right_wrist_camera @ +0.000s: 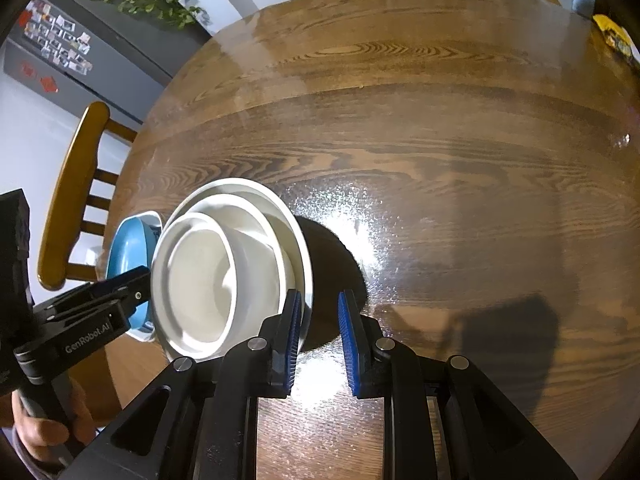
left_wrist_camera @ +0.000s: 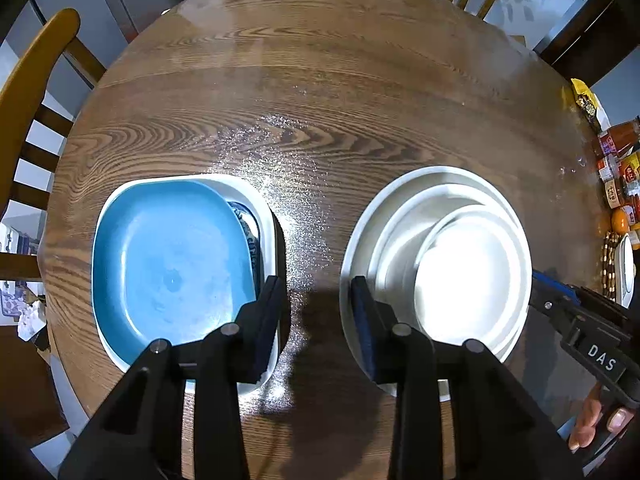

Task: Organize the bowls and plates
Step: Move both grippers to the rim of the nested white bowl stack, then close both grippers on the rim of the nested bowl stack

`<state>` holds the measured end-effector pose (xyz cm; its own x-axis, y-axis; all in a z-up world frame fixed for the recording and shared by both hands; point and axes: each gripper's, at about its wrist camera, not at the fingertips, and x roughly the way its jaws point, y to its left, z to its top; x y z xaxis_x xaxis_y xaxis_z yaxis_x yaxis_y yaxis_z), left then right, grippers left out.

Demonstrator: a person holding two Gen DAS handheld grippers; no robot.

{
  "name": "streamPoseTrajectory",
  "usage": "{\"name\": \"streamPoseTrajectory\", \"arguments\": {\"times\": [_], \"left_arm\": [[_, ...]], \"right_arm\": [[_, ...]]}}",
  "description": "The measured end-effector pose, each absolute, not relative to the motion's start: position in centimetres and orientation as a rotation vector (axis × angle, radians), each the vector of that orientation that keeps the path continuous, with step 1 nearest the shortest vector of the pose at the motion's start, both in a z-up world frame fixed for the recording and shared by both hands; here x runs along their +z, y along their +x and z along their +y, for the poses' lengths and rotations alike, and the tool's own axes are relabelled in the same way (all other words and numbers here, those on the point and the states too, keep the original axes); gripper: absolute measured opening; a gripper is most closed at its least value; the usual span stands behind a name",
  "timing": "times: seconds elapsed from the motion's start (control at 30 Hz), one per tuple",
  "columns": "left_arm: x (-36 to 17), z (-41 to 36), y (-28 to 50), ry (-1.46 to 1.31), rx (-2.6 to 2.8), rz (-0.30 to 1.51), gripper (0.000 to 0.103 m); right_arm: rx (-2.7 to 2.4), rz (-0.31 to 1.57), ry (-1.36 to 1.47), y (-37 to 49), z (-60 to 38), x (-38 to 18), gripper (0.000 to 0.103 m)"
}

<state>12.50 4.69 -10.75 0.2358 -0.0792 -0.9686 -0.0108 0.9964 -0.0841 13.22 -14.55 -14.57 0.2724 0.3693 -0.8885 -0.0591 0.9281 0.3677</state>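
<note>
item: left claw, released, empty, between blue plate stack and white bowl nest; right claw likewise. hazard: descending fingers may nudge rims, unseating stacks on counter.

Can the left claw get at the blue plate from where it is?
Probably yes. The left claw hangs open over bare table between the two stacks, with the blue plate right beside it on top of its stack. Nothing covers its rim; only a small sideways shift seems needed.
</note>
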Motion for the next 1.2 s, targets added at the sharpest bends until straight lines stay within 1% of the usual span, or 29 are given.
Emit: {"name": "streamPoseTrajectory", "arguments": {"times": [0.1, 0.13, 0.17, 0.2, 0.27, 0.33, 0.37, 0.5, 0.6, 0.67, 1.2], "left_arm": [[-10.9, 4.4, 12.7, -0.072, -0.044, 1.332, 0.032], [-10.9, 4.3, 12.8, -0.067, -0.043, 1.330, 0.030], [-10.9, 4.1, 12.7, -0.067, -0.046, 1.329, 0.026], [-10.8, 4.0, 12.8, -0.067, -0.050, 1.327, 0.024], [-10.9, 3.5, 12.8, -0.045, -0.045, 1.316, 0.022], [-10.9, 3.3, 12.7, -0.035, -0.049, 1.310, 0.018], [-10.9, 3.3, 12.7, -0.040, -0.052, 1.310, 0.015], [-11.0, 3.2, 12.8, -0.050, -0.054, 1.305, 0.014], [-11.0, 3.0, 12.5, -0.062, -0.055, 1.298, 0.009], [-11.0, 2.8, 12.4, -0.069, -0.057, 1.294, 0.003], [-11.1, 2.8, 12.0, -0.098, -0.044, 1.264, 0.002]], "right_arm": [[0.290, 1.271, 0.289, 13.2, -14.3, -14.8, 0.022], [0.293, 1.268, 0.292, 13.2, -14.3, -14.7, 0.021], [0.301, 1.270, 0.299, 13.2, -14.4, -14.7, 0.019], [0.302, 1.270, 0.300, 13.2, -14.4, -14.7, 0.017], [0.301, 1.269, 0.299, 13.2, -14.3, -14.7, 0.017], [0.311, 1.268, 0.304, 13.2, -14.3, -14.7, 0.012], [0.310, 1.267, 0.303, 13.2, -14.2, -14.6, 0.012], [0.313, 1.265, 0.306, 13.1, -14.1, -14.6, 0.011], [0.316, 1.262, 0.313, 13.1, -14.2, -14.7, 0.011], [0.318, 1.260, 0.314, 13.1, -14.1, -14.7, 0.010], [0.296, 1.245, 0.303, 13.0, -13.6, -14.6, 0.010]]}}
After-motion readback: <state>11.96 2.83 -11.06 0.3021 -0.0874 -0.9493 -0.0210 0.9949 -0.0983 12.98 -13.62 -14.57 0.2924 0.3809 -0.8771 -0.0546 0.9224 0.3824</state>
